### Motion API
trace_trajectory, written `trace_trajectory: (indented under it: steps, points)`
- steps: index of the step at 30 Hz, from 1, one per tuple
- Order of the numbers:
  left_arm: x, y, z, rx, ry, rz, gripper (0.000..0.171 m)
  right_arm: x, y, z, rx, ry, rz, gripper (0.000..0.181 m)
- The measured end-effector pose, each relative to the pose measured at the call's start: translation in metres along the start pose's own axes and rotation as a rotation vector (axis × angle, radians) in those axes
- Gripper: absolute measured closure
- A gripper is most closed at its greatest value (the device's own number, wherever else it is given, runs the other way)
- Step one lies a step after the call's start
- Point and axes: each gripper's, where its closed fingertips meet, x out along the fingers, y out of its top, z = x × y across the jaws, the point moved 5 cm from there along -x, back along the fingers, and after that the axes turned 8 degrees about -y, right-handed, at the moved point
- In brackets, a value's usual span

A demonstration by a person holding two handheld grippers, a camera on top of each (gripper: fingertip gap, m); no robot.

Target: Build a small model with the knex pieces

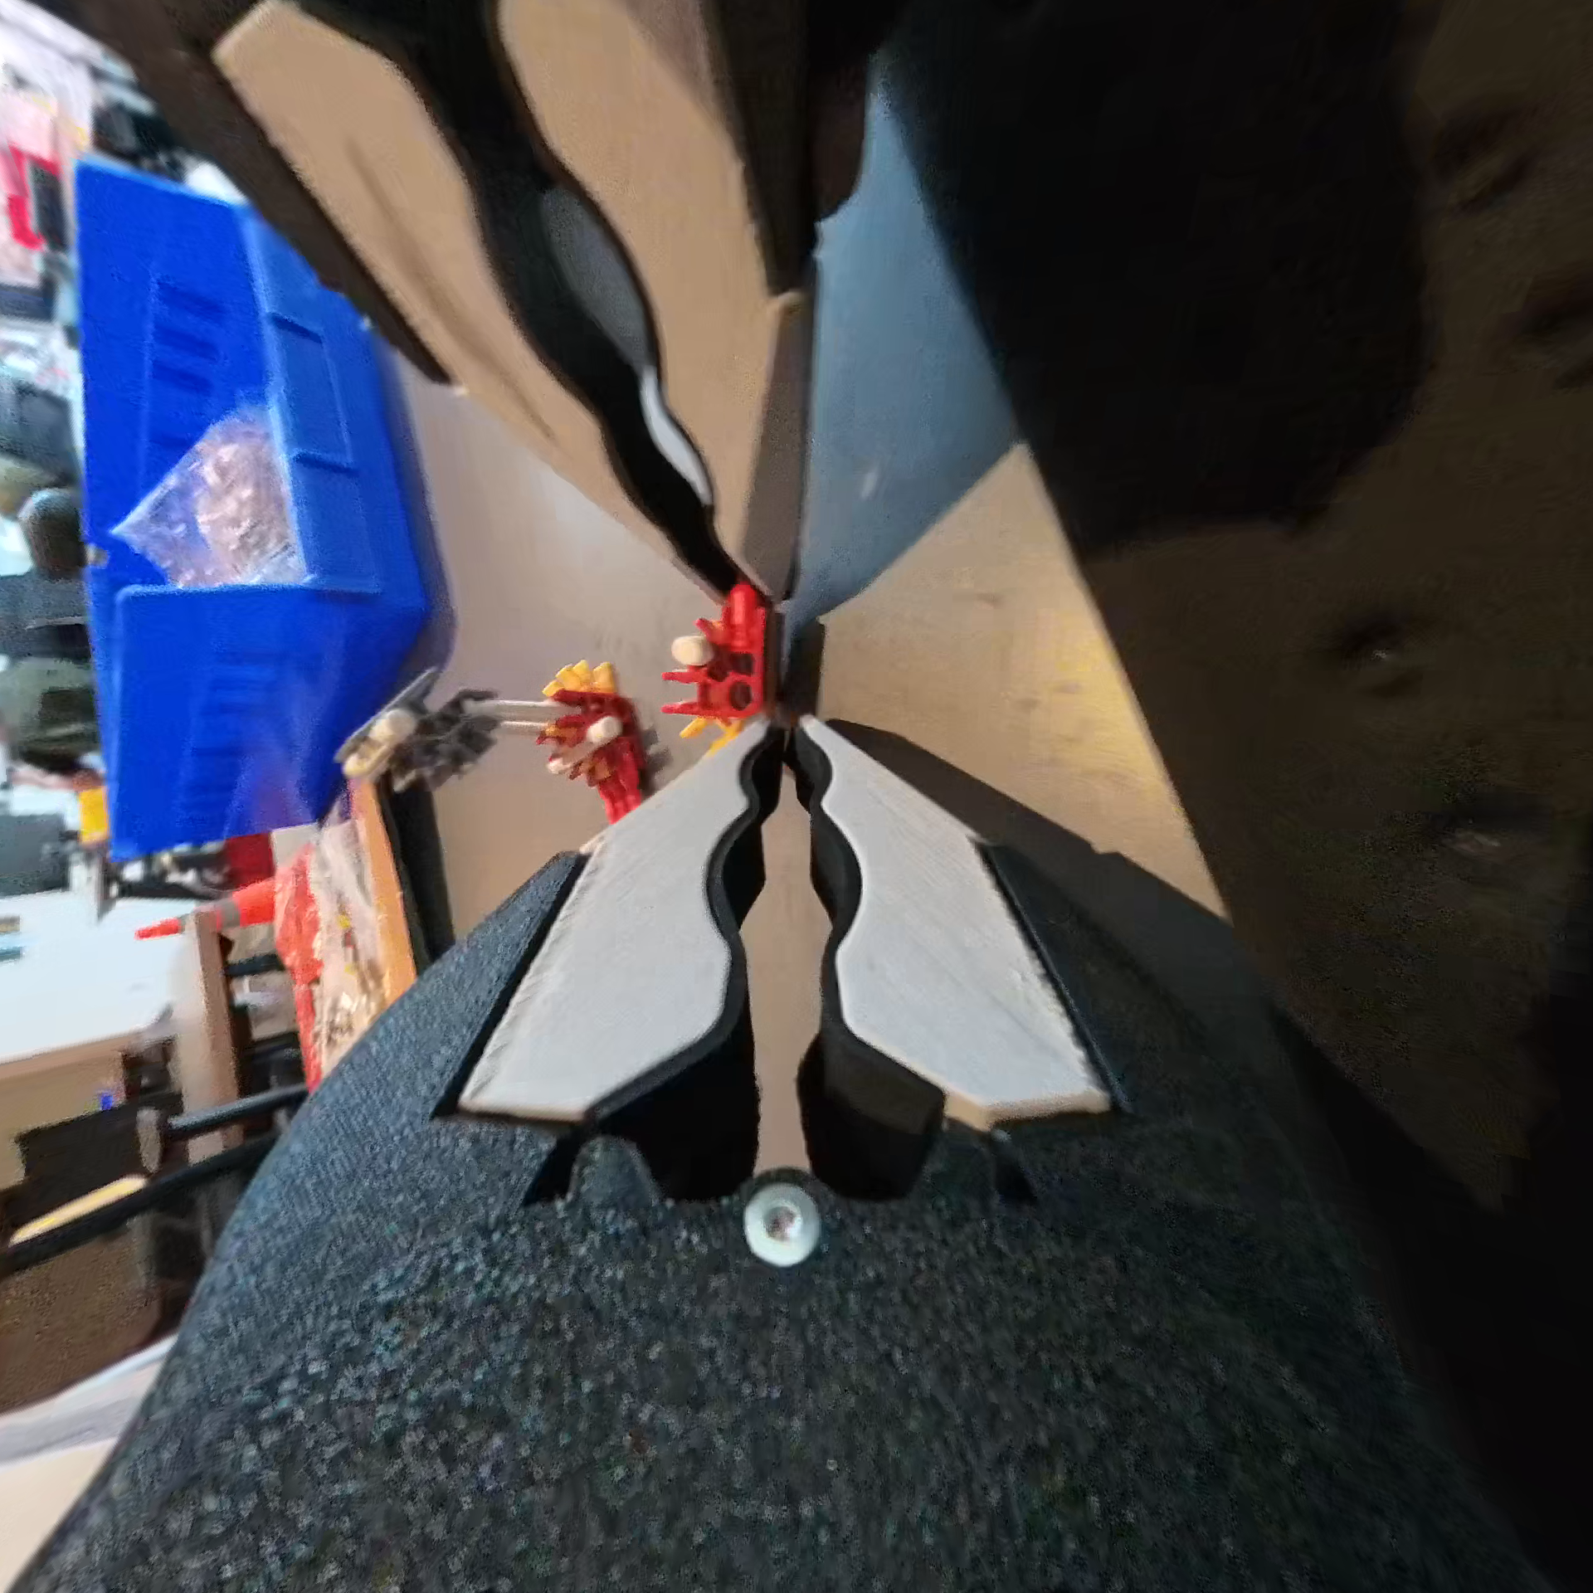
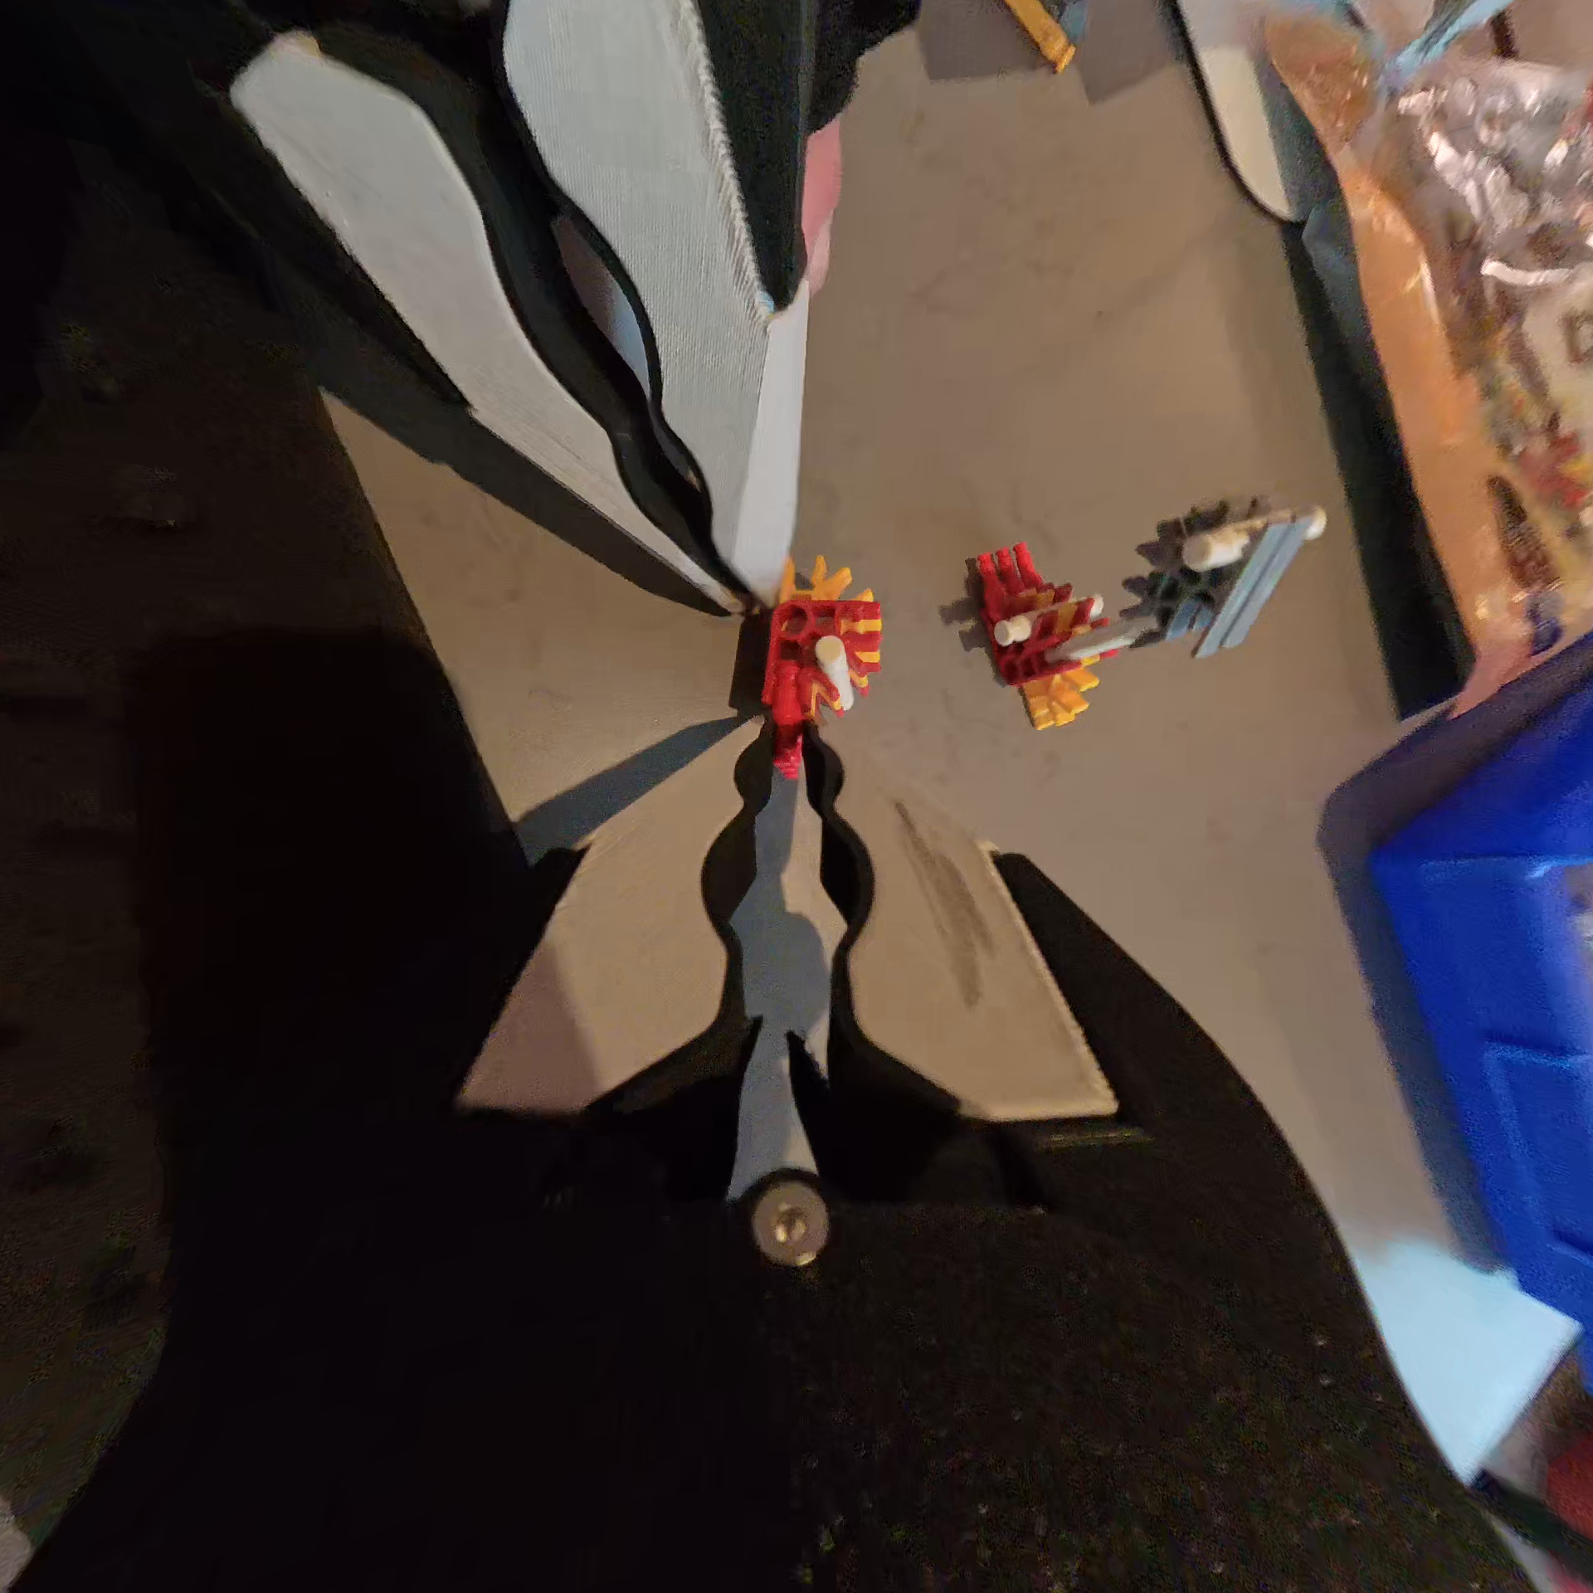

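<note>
Two grippers met tip to tip over a beige table point(image 2: 1077, 345), both at one small red and yellow toy assembly point(image 2: 819, 651) of snap-together connector pieces with a white peg. The right gripper point(image 2: 790, 759) had its fingers pressed nearly together, pinching the red lower end of that assembly. The left gripper point(image 1: 783, 731) had its tips drawn close at the assembly's edge; whether they actually clamped it could not be told. One second red and yellow cluster point(image 2: 1039, 634) lay on the table well apart, joined by pale rods to one dark grey connector piece point(image 2: 1207, 573). One blue plastic bin point(image 1: 241, 517) stood beyond them. Only the left wrist view showed the clear bag point(image 1: 215, 509) inside that bin; only the right wrist view showed the pinched red end.
</note>
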Motion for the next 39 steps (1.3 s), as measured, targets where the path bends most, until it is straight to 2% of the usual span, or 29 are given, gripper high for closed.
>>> trace_trajectory:
  steps: [3, 6, 8, 9, 10, 14, 17, 20, 25, 29, 31, 32, 37, 39]
  points:
    - [-0.006, -0.002, 0.002, -0.029, 0.004, 0.025, 0.17, -0.002, 0.004, -0.008, -0.183, -0.084, -0.002, 0.175]
    - [-0.014, -0.002, -0.006, -0.141, -0.015, 0.104, 0.163, -0.005, 0.009, -0.005, -0.314, -0.202, 0.006, 0.174]
    - [-0.018, -0.002, -0.008, -0.246, -0.089, 0.184, 0.155, -0.007, 0.009, -0.004, -0.386, -0.252, -0.002, 0.174]
    - [-0.019, -0.003, -0.01, -0.292, -0.119, 0.21, 0.153, -0.006, 0.009, -0.004, -0.402, -0.26, -0.005, 0.175]
    - [-0.019, -0.006, -0.015, -0.33, -0.108, 0.216, 0.139, -0.005, 0.008, -0.007, -0.416, -0.246, -0.011, 0.177]
    - [-0.021, -0.014, -0.025, -0.455, -0.143, 0.245, 0.128, -0.002, 0.008, -0.013, -0.468, -0.261, -0.009, 0.178]
    - [-0.013, -0.009, -0.023, -0.486, -0.206, 0.255, 0.13, 0.0, 0.01, -0.014, -0.522, -0.283, -0.02, 0.178]
    - [-0.005, -0.007, -0.019, -0.473, -0.255, 0.231, 0.146, 0.002, 0.01, -0.016, -0.545, -0.268, -0.028, 0.176]
    - [-0.004, -0.01, -0.022, -0.385, -0.21, 0.201, 0.148, -0.01, 0.005, -0.016, -0.433, -0.165, -0.012, 0.159]
    - [-0.007, -0.007, -0.017, -0.23, -0.191, 0.193, 0.148, -0.011, 0.005, -0.01, -0.113, 0.014, 0.041, 0.155]
    - [-0.008, -0.007, -0.015, -0.181, -0.179, 0.185, 0.144, -0.008, 0.005, -0.006, -0.034, 0.054, 0.052, 0.154]
    - [-0.009, -0.007, -0.013, -0.169, -0.175, 0.188, 0.146, -0.006, 0.005, -0.007, -0.016, 0.074, 0.056, 0.154]
    - [-0.023, -0.014, -0.014, -0.192, -0.172, 0.169, 0.128, -0.003, 0.009, -0.012, 0.036, 0.136, 0.089, 0.154]
    - [-0.039, -0.022, -0.016, -0.228, -0.186, 0.132, 0.131, -0.006, 0.01, -0.005, 0.069, 0.119, 0.114, 0.154]
